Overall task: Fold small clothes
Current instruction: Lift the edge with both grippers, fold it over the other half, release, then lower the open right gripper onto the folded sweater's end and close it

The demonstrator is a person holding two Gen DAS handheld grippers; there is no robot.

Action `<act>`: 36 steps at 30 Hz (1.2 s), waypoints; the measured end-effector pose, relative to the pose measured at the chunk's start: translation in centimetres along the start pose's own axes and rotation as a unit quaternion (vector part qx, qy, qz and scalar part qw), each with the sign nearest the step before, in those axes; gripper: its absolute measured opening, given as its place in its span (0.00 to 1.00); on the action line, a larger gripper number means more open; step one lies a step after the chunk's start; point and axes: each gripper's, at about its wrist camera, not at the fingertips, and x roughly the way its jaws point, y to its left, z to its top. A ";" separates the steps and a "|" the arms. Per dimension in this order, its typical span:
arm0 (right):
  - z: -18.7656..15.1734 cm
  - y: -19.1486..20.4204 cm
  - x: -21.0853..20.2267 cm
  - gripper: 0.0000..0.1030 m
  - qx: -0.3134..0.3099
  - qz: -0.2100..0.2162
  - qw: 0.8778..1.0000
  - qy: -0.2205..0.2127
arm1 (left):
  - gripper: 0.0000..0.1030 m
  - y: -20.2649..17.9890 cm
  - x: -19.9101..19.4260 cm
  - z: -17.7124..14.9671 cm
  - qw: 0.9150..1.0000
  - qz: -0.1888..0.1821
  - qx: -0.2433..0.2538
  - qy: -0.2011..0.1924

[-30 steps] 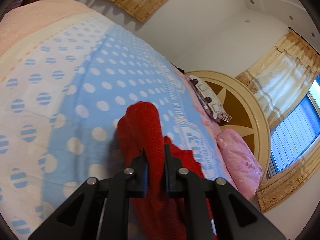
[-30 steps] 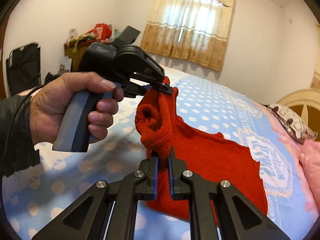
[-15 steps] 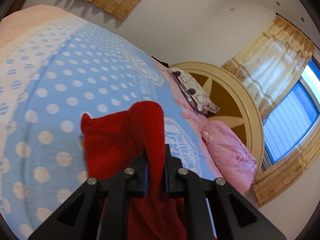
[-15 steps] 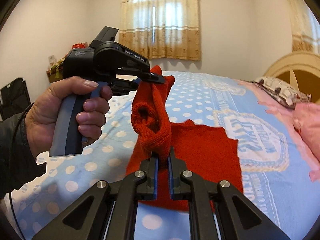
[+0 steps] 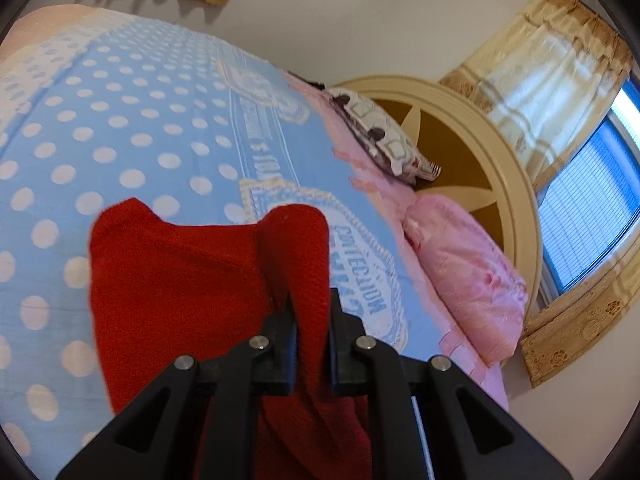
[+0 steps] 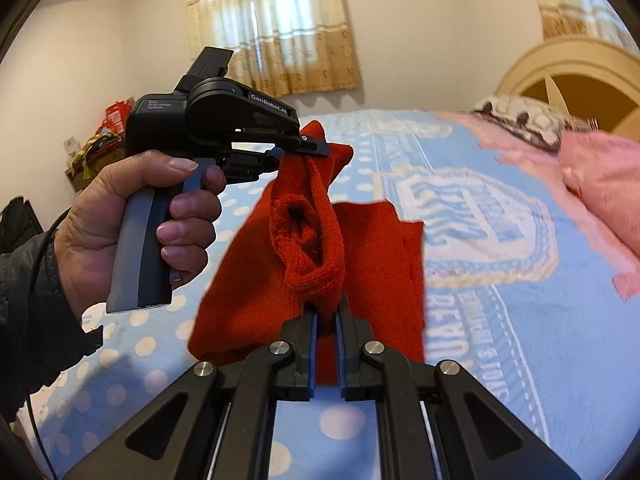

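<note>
A small red knitted garment (image 5: 180, 280) hangs between both grippers above the blue dotted bed cover (image 5: 132, 128). My left gripper (image 5: 312, 312) is shut on one bunched edge of it. In the right wrist view the same red garment (image 6: 376, 264) drapes down toward the bed, and my right gripper (image 6: 326, 312) is shut on a rolled fold of it. The left gripper (image 6: 308, 146) also shows there, held by a person's hand (image 6: 132, 216), pinching the cloth's top corner. The lower part of the garment is hidden behind the gripper bodies.
Pink pillows (image 5: 468, 272) and a patterned pillow (image 5: 384, 140) lie against the round cream headboard (image 5: 492, 184) at the bed's head. A window (image 5: 588, 208) with curtains is beyond. A cluttered shelf (image 6: 100, 140) stands against the far wall.
Both grippers have carried the red garment across the bed toward the headboard side. More of the cloth now spreads out flat behind the left gripper. Both grips stayed shut.
</note>
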 end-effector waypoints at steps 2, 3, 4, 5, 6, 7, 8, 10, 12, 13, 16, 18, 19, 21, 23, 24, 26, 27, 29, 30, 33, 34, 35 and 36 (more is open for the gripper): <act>-0.5 -0.8 0.3 0.06 0.013 0.002 1.000 0.011 | 0.12 -0.4 1.0 -0.3 1.000 0.001 0.007 0.010; -0.7 -1.2 0.5 0.06 0.019 0.003 1.000 0.018 | 0.12 -0.7 1.4 -0.5 1.000 0.004 0.012 0.014; -1.0 -1.6 0.6 0.06 0.027 0.005 0.999 0.024 | 0.12 -1.0 1.9 -0.7 1.000 0.006 0.016 0.019; -1.2 -1.9 0.7 0.06 0.033 0.006 0.999 0.029 | 0.12 -1.1 2.3 -0.9 0.999 0.008 0.021 0.024; -1.4 -2.4 0.9 0.06 0.041 0.007 0.999 0.035 | 0.12 -1.4 2.7 -1.1 0.999 0.012 0.027 0.028; -1.5 -2.7 0.9 0.06 0.048 0.009 0.998 0.039 | 0.12 -1.7 3.1 -1.4 0.999 0.016 0.034 0.033; -1.7 -3.2 0.9 0.06 0.058 0.011 0.997 0.042 | 0.12 -2.0 3.5 -1.7 0.998 0.016 0.038 0.039; -1.9 -3.8 0.8 0.06 0.071 0.014 0.996 0.046 | 0.12 -2.2 4.1 -1.9 0.998 0.018 0.041 0.044; -2.0 -4.2 0.7 0.06 0.079 0.014 0.996 0.047 | 0.12 -2.7 4.6 -2.1 0.998 0.019 0.048 0.048; -2.1 -4.3 0.7 0.06 0.083 0.015 0.995 0.048 | 0.12 -2.9 4.8 -2.2 0.997 0.019 0.050 0.049; -2.5 -5.1 0.9 0.06 0.104 0.022 0.993 0.059 | 0.12 -3.7 5.3 -2.4 0.996 0.025 0.066 0.053; -2.7 -5.5 1.2 0.06 0.115 0.027 0.991 0.067 | 0.15 -4.1 5.9 -2.7 0.994 0.047 0.082 0.057; -2.8 -5.5 1.3 0.07 0.116 0.029 0.990 0.071 | 0.16 -4.3 6.3 -2.7 0.993 0.057 0.084 0.058; -3.1 -5.6 1.7 0.07 0.118 0.037 0.989 0.085 | 0.18 -4.7 6.0 -2.9 0.993 0.059 0.088 0.056; -3.3 -5.8 1.9 0.07 0.127 0.044 0.987 0.093 | 0.25 -5.1 5.1 -3.2 0.992 0.062 0.101 0.048; -3.3 -6.0 2.0 0.08 0.132 0.048 0.985 0.097 | 0.28 -5.5 4.2 -3.5 0.991 0.062 0.114 0.039; -3.5 -6.1 2.0 0.08 0.138 0.054 0.984 0.098 | 0.38 -5.9 2.6 -4.1 0.988 0.072 0.137 0.023; -3.5 -6.2 1.9 0.08 0.140 0.056 0.984 0.098 | 0.44 -6.0 1.3 -4.7 0.985 0.081 0.152 0.008; -3.6 -6.6 1.7 0.10 0.154 0.056 0.982 0.096 | 0.49 -5.7 -0.9 -5.7 0.980 0.098 0.173 -0.016; -3.7 -6.9 1.5 0.13 0.160 0.054 0.981 0.093 | 0.55 -5.4 -1.8 -6.4 0.977 0.112 0.180 -0.024; -3.8 -7.3 0.7 0.49 0.166 0.035 0.982 0.082 | 0.63 -3.9 -3.7 -8.4 0.967 0.149 0.202 -0.039; -3.7 -7.4 0.0 0.52 0.168 0.019 0.983 0.069 | 0.64 -3.2 -4.1 -9.2 0.963 0.169 0.206 -0.039; -3.5 -7.4 -0.6 0.52 0.169 0.007 0.984 0.054 | 0.64 -2.7 -4.3 -9.7 0.960 0.182 0.208 -0.037; -3.2 -7.2 -1.6 0.52 0.162 -0.014 0.986 0.032 | 0.64 -2.0 -4.6 -10.5 0.959 0.192 0.208 -0.033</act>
